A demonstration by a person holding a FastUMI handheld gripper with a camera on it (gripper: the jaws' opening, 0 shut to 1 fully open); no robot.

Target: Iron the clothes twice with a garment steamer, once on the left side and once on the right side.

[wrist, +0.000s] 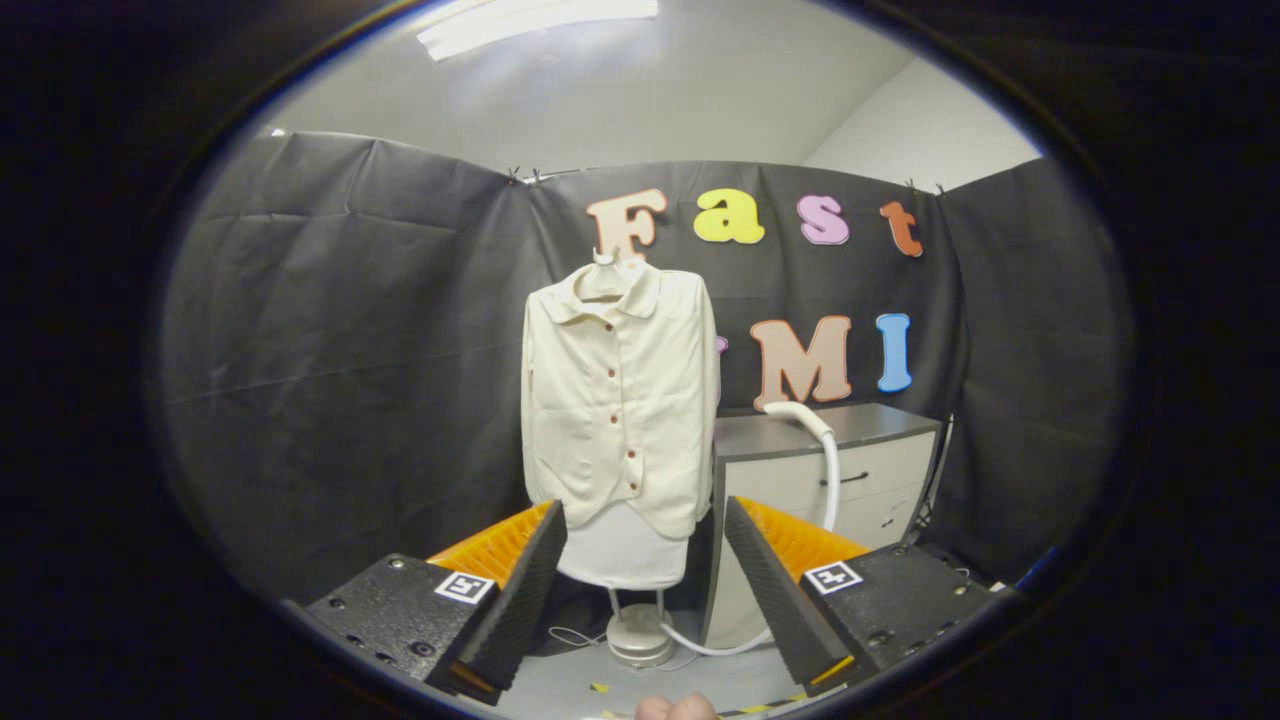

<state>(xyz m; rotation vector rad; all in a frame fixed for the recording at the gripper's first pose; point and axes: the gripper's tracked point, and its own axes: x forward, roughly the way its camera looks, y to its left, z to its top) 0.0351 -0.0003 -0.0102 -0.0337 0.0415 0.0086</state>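
Observation:
A cream button-up shirt (618,400) hangs on a hanger over a white ironing form (622,550), which stands on a round base (640,638) well beyond my fingers. The steamer's white hose (826,470) climbs from the floor up the cabinet's front, and its head (795,410) rests on the cabinet top to the right of the shirt. My gripper (645,575) is open, its black ribbed pads (520,590) wide apart with nothing between them. The shirt's lower hem shows in the gap between the fingers.
A grey-topped cabinet (860,470) with a drawer stands right of the shirt, against the black cloth wall. Thin cables lie on the grey floor near the stand's base. A person's fingertips (675,708) show at the very bottom between the fingers.

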